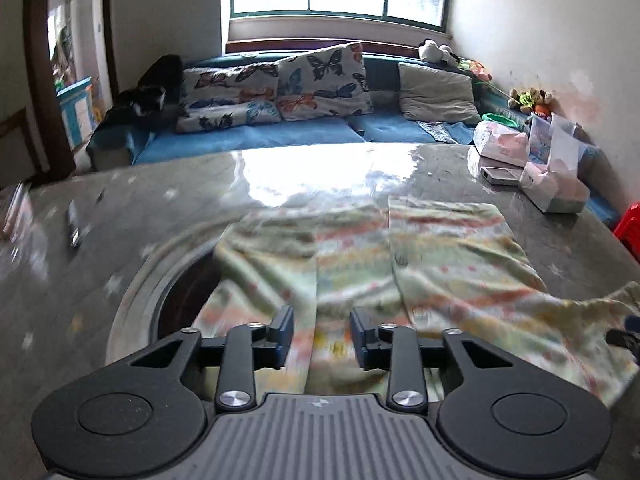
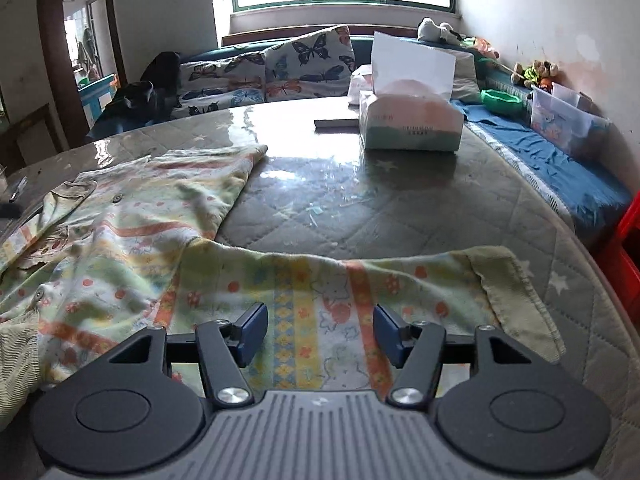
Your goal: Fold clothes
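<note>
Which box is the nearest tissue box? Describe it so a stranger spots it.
On the round quilted table, look toward the far side, before the blue sofa. The tissue box stands there, pale pink above and green below; unlike its neighbours, a white tissue sticks straight up from it.

Your left gripper (image 1: 322, 334) hangs over the pastel printed shirt (image 1: 360, 264) with its jaws apart, nothing between them. The shirt lies spread on the glossy table (image 1: 168, 196), tissue boxes (image 1: 532, 164) at its far right.

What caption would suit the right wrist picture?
Open right gripper poised over a pastel patterned shirt spread on a quilted table, tissue box beyond.
</note>
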`<state>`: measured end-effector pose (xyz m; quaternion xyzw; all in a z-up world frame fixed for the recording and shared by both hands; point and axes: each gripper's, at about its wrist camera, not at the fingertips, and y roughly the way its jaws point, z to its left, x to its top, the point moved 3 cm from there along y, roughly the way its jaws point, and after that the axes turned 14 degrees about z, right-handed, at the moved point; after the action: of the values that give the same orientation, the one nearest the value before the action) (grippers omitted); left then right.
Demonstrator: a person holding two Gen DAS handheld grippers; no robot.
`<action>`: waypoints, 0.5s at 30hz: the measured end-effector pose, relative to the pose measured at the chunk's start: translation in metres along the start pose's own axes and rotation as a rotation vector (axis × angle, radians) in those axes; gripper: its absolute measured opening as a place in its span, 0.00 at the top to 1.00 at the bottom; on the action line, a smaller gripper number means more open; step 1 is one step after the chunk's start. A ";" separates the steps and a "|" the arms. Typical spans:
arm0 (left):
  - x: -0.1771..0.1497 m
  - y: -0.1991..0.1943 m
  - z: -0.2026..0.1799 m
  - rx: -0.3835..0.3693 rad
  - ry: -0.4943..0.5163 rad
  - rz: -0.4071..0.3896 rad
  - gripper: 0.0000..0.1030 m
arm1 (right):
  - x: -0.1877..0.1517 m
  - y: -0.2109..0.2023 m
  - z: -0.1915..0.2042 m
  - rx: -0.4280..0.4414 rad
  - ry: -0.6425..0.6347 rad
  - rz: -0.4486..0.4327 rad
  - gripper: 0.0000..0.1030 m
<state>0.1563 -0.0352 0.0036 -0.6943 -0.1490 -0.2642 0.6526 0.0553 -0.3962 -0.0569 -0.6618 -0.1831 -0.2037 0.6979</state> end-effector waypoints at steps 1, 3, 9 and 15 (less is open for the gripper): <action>0.007 0.008 -0.002 0.005 0.010 -0.001 0.71 | -0.001 0.001 0.000 -0.001 -0.001 0.001 0.39; 0.017 0.025 -0.004 0.008 0.028 0.004 0.71 | -0.001 0.001 0.000 -0.001 -0.006 0.002 0.38; 0.036 0.062 -0.006 -0.003 0.040 0.039 0.72 | -0.001 0.003 0.003 -0.002 -0.017 0.001 0.33; 0.043 0.082 -0.005 0.021 0.047 0.060 0.72 | -0.001 0.003 0.003 0.004 -0.015 0.000 0.32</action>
<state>0.2355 -0.0546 -0.0405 -0.6850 -0.1153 -0.2593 0.6711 0.0561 -0.3928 -0.0599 -0.6619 -0.1889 -0.1982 0.6978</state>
